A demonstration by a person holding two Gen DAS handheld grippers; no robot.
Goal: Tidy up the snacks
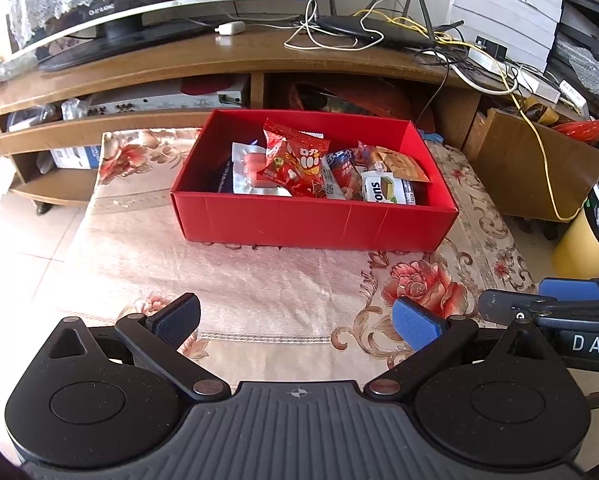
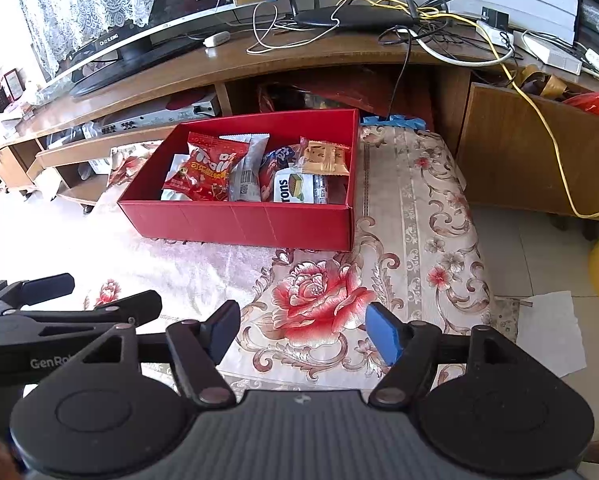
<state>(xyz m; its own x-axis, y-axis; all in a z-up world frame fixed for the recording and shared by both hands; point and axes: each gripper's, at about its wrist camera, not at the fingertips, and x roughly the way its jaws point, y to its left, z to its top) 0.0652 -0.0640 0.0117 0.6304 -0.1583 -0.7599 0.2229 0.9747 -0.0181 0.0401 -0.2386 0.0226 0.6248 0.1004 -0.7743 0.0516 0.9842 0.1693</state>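
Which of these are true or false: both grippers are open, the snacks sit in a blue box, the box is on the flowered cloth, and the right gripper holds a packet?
1. Both grippers are open. True: the left gripper and right gripper are spread, holding nothing.
2. The snacks sit in a blue box. False: the red box holds them.
3. The box is on the flowered cloth. True.
4. The right gripper holds a packet. False: the red snack packet lies in the box.

Matt cardboard box (image 1: 315, 222); glossy foil snacks (image 1: 295, 162).
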